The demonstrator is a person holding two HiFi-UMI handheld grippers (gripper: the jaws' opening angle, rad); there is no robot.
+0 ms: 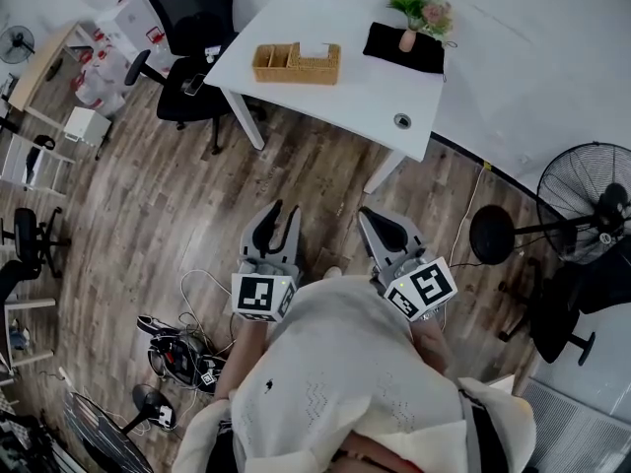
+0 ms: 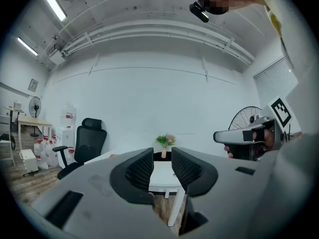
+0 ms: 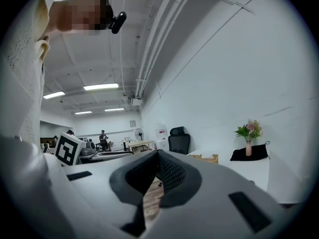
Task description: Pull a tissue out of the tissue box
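Note:
The tissue box (image 1: pixel 296 64) is a woven basket-like holder on the far white table (image 1: pixel 355 87), with a white tissue (image 1: pixel 315 50) showing at its top; it also appears in the right gripper view as the tissue box (image 3: pixel 207 158). Both grippers are held level over the wooden floor, well short of the table. My left gripper (image 1: pixel 286 209) (image 2: pixel 162 156) is open, with a clear gap and nothing between its jaws. My right gripper (image 1: pixel 364 213) (image 3: pixel 158 154) is shut, its tips meeting on nothing. From the left gripper view the right gripper (image 2: pixel 232 136) shows off to the side.
A small vase of flowers (image 1: pixel 407 37) stands on a black cloth (image 1: pixel 404 51) at the table's right end. A black office chair (image 1: pixel 195 28) sits left of the table. A standing fan (image 1: pixel 590 205) is at the right. Cables and shoes (image 1: pixel 177 355) lie on the floor at lower left.

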